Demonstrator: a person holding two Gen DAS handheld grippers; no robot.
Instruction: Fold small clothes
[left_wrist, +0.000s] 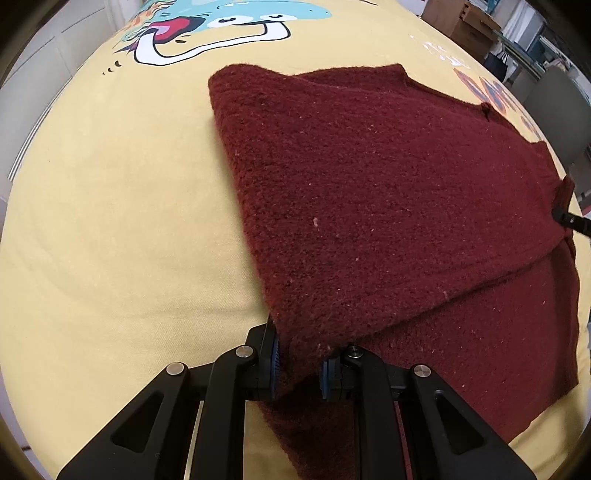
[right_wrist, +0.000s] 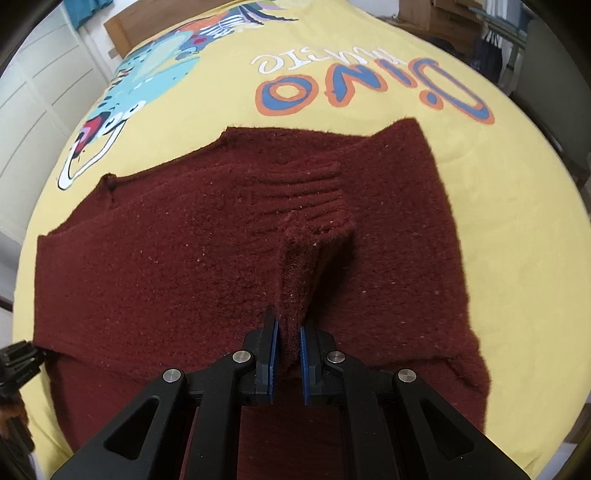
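Now both grippers clamp the maroon sweater on the yellow bedspread: left gripper pinches a corner, right gripper a raised fold, cloth stretching ahead of both.

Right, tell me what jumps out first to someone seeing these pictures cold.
A dark red knitted sweater lies partly folded in the middle of a yellow bedsheet printed with a cartoon dinosaur and big "Dino" lettering. Both grippers are clamped on it: the left gripper pinches a folded corner at the near edge, and the right gripper grips a raised ridge of knit below the ribbed cuff.
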